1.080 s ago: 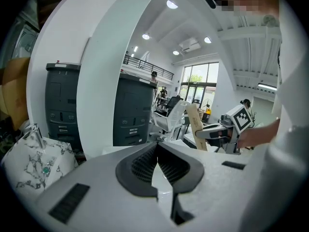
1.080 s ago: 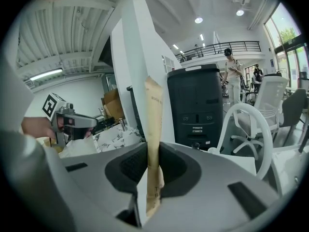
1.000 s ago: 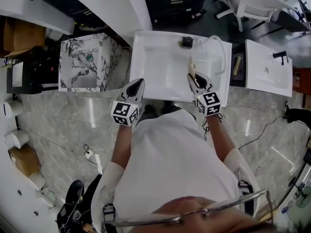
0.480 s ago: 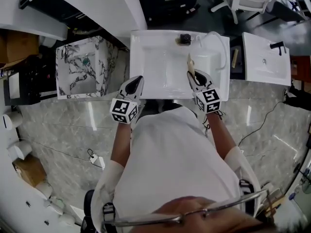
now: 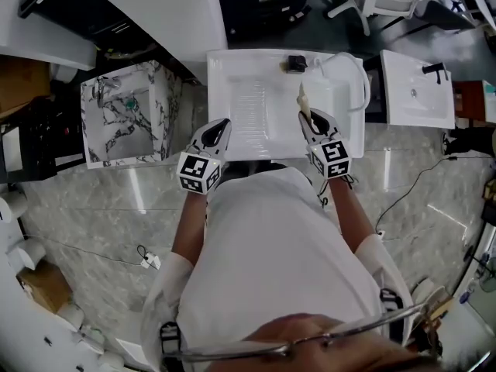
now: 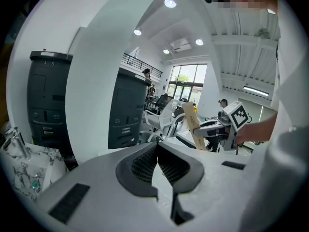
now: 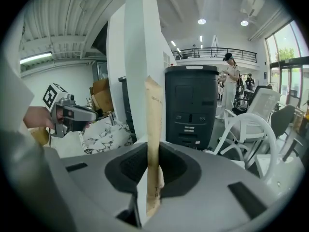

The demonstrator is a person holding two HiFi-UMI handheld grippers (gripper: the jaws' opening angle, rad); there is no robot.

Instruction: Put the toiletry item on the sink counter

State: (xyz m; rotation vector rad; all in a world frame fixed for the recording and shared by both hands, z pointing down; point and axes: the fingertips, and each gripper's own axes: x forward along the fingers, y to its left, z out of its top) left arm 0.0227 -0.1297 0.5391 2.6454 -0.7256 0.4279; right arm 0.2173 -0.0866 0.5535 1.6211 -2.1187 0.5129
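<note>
1. Holding the toiletry item (image 7: 153, 129), the right gripper (image 5: 310, 121) had its jaws narrowed onto it, pads pressed against both flat faces of the lower end.
2. The item looked like a slim, tan paper-sleeved stick. Most of its length stood clear beyond the jaws, pointing out over the white sink counter (image 5: 232, 142), just right of the basin's middle. It appeared to hang above the surface rather than rest on it.
3. The left gripper (image 6: 157, 153) had its jaws together with nothing between them. It hovered at the counter's front edge, well apart from the item.
4. At the back of the counter sat a dark fitting (image 5: 297, 63), with a white hose (image 5: 358, 68) looping beside it on the right. The item's tip lay short of both.
5. Judged by its looks, the item would be very light and fairly stiff along its length, with a thin wrapper that could crease or slide under hard pressure.
6. Gripped only near one end, it might swing about the pads if knocked. A hold nearer its middle, across the flat faces, would likely be steadier.
7. For setting down, the flat counter beside the basin seemed the safer spot, because a thin stick could slip into the bowl.
</note>
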